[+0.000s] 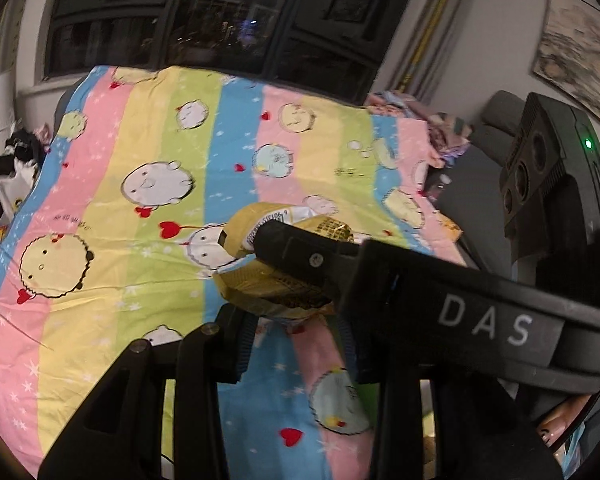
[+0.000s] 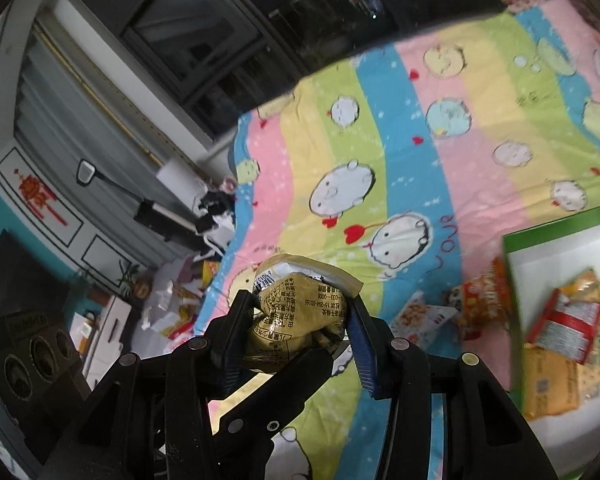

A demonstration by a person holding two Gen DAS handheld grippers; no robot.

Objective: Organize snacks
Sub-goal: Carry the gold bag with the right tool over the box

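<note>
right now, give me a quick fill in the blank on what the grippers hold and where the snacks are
1. The right gripper is shut on a crumpled ____ snack packet.
2. Several snack packs lie in a white box with a ____ rim.
3. The bed sheet is printed with pastel ____ and round cartoon faces.
4. The left gripper holds a ____ packet too.

Missing words: yellow; green; stripes; yellow

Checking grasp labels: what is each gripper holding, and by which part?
Right gripper: crinkled yellow snack packet, pinched across its middle. Left gripper: a similar yellow packet, clamped across its body; possibly the same one.
</note>
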